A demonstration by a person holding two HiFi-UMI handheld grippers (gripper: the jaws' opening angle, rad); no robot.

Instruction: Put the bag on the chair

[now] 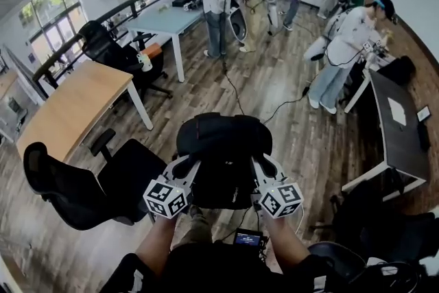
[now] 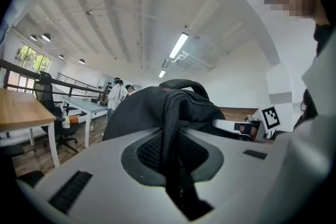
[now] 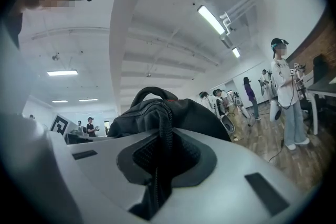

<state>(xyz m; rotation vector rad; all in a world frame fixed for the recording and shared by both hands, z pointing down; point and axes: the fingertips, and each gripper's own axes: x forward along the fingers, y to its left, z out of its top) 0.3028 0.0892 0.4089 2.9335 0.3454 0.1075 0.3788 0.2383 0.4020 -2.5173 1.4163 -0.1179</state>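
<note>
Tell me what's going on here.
A person holds a black bag up off the floor with a hand-held gripper in each hand. The left hand-held gripper and the right hand-held gripper are both clamped on its straps. The bag is not yet on the chair, which stands close by on the person's left.

Matt black cloth bag (image 1: 223, 141), glossy wood-plank floor (image 1: 274, 120), smooth wooden desk top (image 1: 75, 106)

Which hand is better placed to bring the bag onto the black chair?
Left. Both tools grip the bag by its straps, but the chair stands nearer the left tool than the right tool.
</note>
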